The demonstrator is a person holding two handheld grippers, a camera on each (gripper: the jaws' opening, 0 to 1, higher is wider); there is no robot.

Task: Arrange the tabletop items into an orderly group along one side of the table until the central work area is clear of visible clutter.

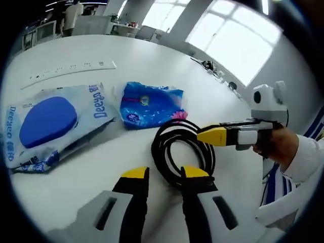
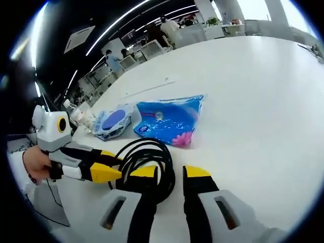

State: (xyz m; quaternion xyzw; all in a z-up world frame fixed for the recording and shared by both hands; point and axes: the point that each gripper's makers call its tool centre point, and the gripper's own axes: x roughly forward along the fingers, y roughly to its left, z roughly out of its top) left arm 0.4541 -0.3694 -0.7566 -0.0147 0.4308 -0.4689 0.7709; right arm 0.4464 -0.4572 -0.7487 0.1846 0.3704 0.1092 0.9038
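A coiled black cable [image 1: 183, 152] lies on the white table [image 1: 152, 55] close in front of both grippers. My left gripper [image 1: 165, 173] is open, and the coil's near edge sits in the gap between its yellow-tipped jaws. The right gripper [image 1: 208, 135] reaches in from the right and rests its yellow tip on the coil's far side. In the right gripper view my right gripper [image 2: 171, 172] is open with the cable's [image 2: 147, 157] right edge between its jaws. The left gripper [image 2: 107, 163] comes in there from the left, jaws apart at the coil's other side.
Beyond the coil lie a blue tissue pack [image 1: 152, 104] with a pink flower and a larger wipes pack [image 1: 48, 121] with a blue oval lid. A white power strip [image 1: 71, 71] lies farther back. The table edge [image 2: 76, 202] and a hand [image 2: 35, 162] are near.
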